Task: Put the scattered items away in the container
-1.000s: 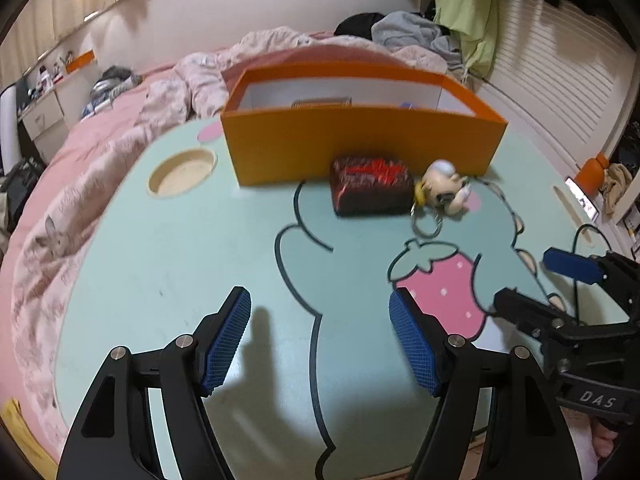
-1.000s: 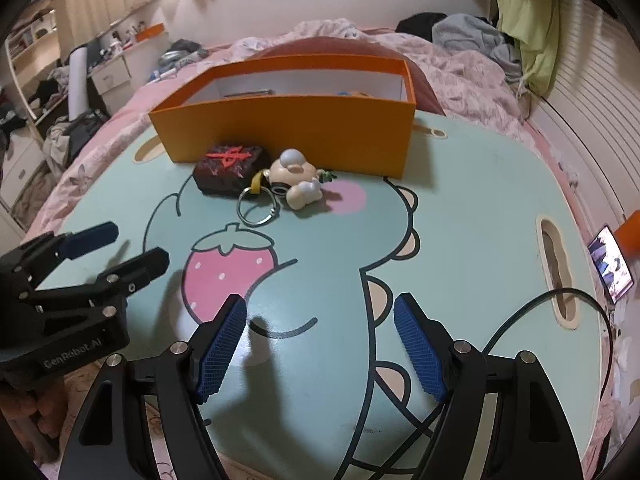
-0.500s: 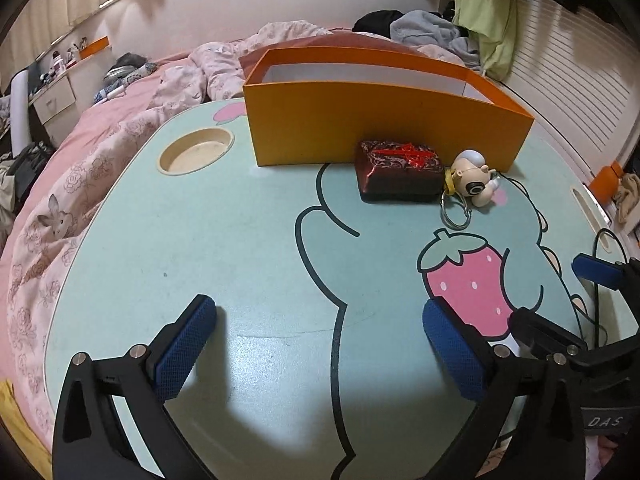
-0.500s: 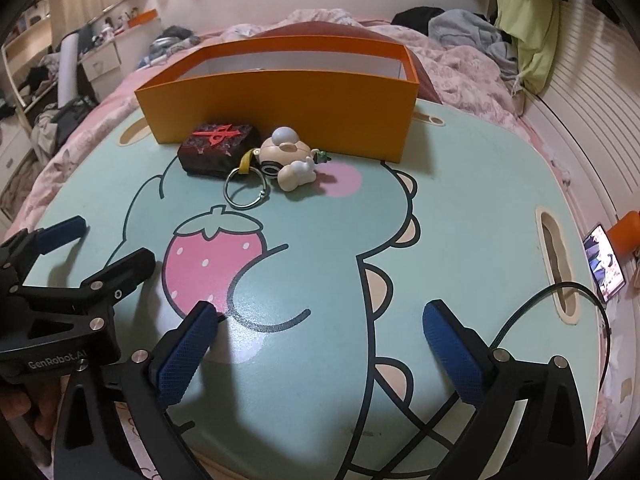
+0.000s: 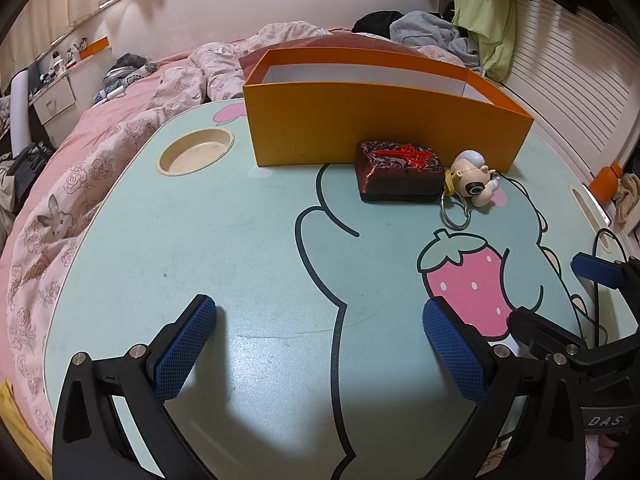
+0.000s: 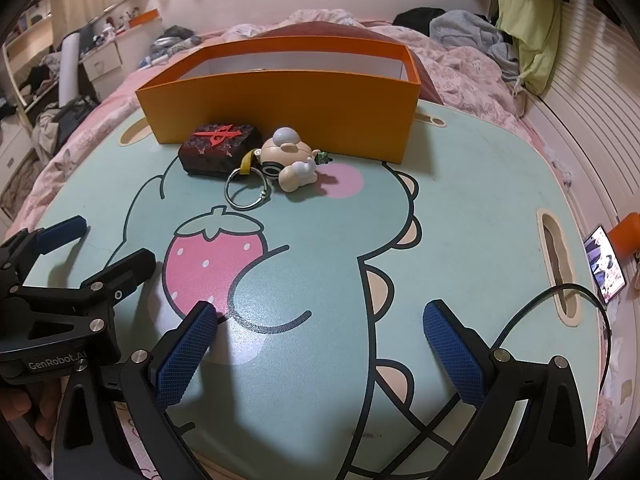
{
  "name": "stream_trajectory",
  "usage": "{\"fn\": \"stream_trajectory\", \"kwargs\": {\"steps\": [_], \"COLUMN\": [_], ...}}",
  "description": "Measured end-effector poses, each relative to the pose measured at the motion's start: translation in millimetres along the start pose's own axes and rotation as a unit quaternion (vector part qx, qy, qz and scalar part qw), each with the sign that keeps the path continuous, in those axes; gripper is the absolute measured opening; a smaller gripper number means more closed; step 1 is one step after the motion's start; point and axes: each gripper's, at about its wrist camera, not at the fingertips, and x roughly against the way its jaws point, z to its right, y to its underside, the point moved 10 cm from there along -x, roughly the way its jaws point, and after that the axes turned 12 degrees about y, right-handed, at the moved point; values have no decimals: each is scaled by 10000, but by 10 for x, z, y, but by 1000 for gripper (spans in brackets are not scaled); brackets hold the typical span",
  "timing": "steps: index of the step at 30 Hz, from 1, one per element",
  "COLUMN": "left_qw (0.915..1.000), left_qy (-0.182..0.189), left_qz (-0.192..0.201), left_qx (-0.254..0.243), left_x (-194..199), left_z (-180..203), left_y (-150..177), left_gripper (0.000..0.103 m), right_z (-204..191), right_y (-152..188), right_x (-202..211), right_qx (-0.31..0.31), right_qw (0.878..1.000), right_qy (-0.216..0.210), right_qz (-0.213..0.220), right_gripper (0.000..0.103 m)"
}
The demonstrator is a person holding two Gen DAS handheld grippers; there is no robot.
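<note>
An orange box (image 5: 376, 120) stands at the far side of the mint cartoon table (image 5: 240, 240); it also shows in the right wrist view (image 6: 288, 108). A dark block with a red character (image 5: 400, 172) (image 6: 220, 150) lies against its front wall. A cream figurine keychain (image 5: 474, 182) (image 6: 286, 162) with a metal ring (image 6: 246, 190) lies right of the block. My left gripper (image 5: 320, 344) is open and empty over the near table. My right gripper (image 6: 320, 344) is open and empty, near the front edge.
A round cup recess (image 5: 196, 152) sits left of the box. A slot (image 6: 558, 264) with a black cable (image 6: 560, 292) is at the table's right. A phone (image 6: 604, 264) lies beyond the right edge. Pink bedding (image 5: 60, 184) surrounds the table.
Both grippers opened wide from a narrower gap. Both views sit lower and closer to the box. The block and keychain have not moved.
</note>
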Motion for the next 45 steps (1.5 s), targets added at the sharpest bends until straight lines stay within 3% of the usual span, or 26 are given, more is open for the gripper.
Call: {"fn": "stream_trajectory", "kwargs": {"steps": [16,19,21,26,29,32,37,40,45], "left_qw": [10000,10000,10000,10000,10000,10000,10000,10000,10000], "left_qy": [11,19,18,19,17,19,16,16,16], "left_qz": [2,7,9,13,14,17,20,19,24], "left_qx": [1,3,2,3,2,4,3,-1,-2], "left_x": [-1,2,3,7,8,8,8,8,8], "left_z": [-4,-2,-2,1,0,-2,-5,-3,-5], "left_y": [0,-5,-6,-4,-2,-1,3,6,9], "left_gripper": [103,103,103,103,103,103,103,103,103], "right_z": [8,58,112,52,-19,-82,-200,-248,-163], "right_y": [-18,-118,-232,-593,-773,-867,-904,-867,-795], "right_x": [10,90,134,97,-31,-130,-332,-418,-286], "right_qx": [-52,-394,-549,-322,-193,-100,184,340,123], "right_qw": [9999,9975,9957,9954,9964,9972,9984,9980,9974], "right_qy": [-101,-552,-654,-669,-622,-480,-331,-337,-501], "right_qz": [25,198,358,608,547,562,424,403,501], "right_gripper": [102,90,88,80,66,64,62,42,42]}}
